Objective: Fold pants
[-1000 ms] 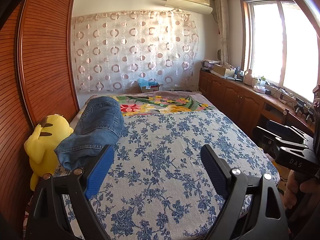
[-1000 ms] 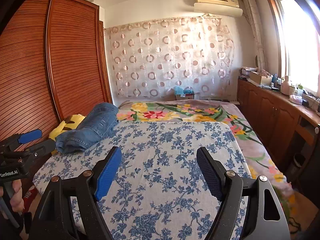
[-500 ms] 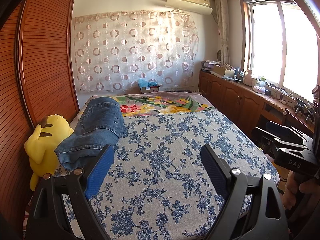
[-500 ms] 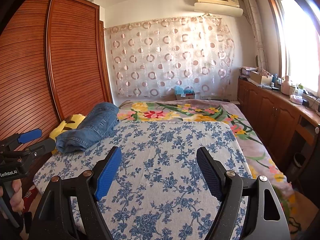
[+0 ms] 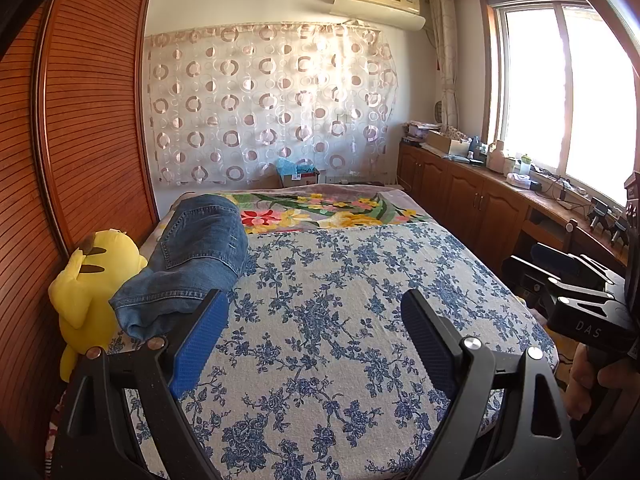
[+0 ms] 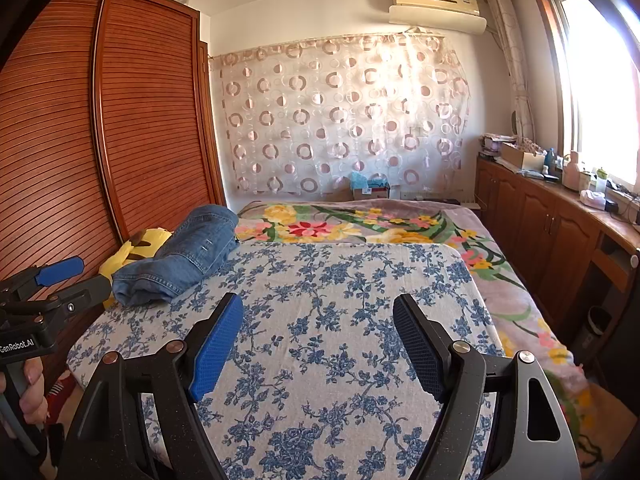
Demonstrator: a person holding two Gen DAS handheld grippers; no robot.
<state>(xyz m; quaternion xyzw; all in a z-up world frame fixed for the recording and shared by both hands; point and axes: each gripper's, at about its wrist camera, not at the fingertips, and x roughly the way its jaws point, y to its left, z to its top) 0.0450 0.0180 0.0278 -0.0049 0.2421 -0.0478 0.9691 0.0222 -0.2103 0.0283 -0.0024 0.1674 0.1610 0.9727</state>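
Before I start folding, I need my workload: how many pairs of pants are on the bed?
1. The jeans lie bundled at the bed's left edge, beside the yellow plush toy. Whether more garments hide inside the bundle cannot be told.

left tongs (image 5: 314, 322) jaws wide apart, empty, right tongs (image 6: 318, 328) likewise, each hand-held

Blue denim pants (image 5: 192, 264), folded into a long thick bundle, back pocket facing up. Lying lengthwise along the far-left edge of the bed (image 5: 340, 320), on the blue-flowered cover, near end thick and rounded, far end reaching the bright floral blanket.
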